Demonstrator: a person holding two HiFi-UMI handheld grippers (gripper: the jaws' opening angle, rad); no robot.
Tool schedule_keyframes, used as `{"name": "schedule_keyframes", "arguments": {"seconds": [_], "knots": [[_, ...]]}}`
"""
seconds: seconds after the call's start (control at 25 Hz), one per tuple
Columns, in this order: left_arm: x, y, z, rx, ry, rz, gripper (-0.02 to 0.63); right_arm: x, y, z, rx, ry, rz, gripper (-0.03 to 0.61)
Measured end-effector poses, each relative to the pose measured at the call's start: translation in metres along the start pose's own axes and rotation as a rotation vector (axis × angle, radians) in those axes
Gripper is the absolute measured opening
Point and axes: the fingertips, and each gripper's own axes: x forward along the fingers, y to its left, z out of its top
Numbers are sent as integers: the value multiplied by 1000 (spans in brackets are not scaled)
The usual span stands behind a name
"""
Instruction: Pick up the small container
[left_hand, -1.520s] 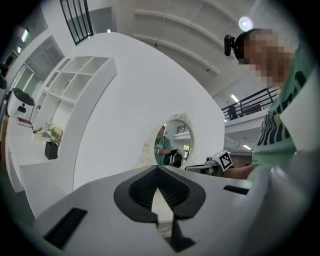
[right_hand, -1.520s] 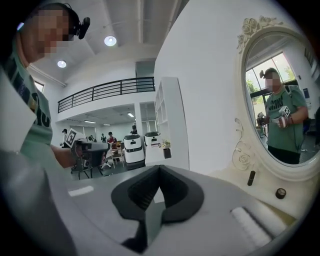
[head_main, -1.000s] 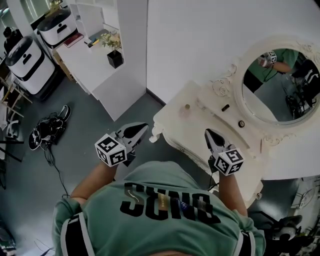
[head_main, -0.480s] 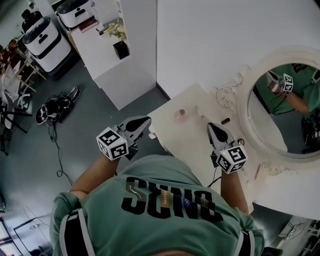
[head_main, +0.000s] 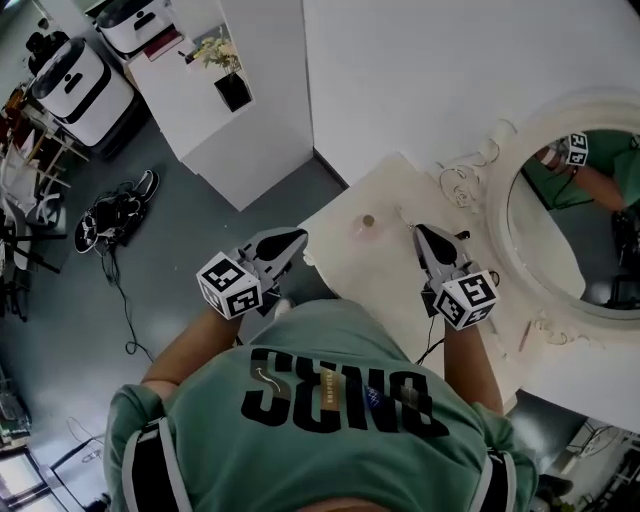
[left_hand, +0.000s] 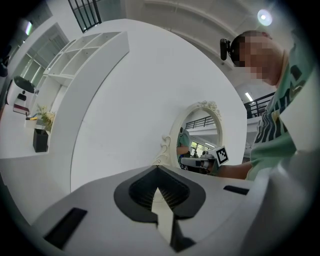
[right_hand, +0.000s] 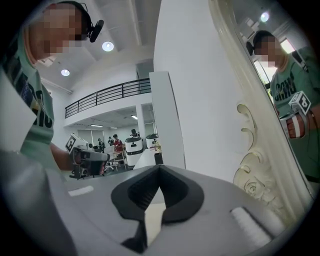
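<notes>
Small container (head_main: 368, 221) seen in head view only, on cream table (head_main: 388, 272). Left gripper (head_main: 302, 237) and right gripper (head_main: 417, 230) both closed tight, nothing held, container not touched.

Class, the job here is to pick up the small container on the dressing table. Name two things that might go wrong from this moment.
1. The left gripper and right gripper are both shut; reaching in like that would likely push the container instead of gripping it.
2. The container stands not far from the table edge, so a nudge might tip it onto the floor.
</notes>
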Motion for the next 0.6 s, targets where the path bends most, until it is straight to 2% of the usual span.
{"name": "schedule_keyframes", "arguments": {"seconds": [0.28, 0.6], "knots": [[17, 11, 0, -35, 23, -43, 3, 9, 3, -2, -20, 31, -11, 9], [28, 6, -10, -36, 41, -34, 3, 17, -2, -12, -17, 54, 26, 11]]}}
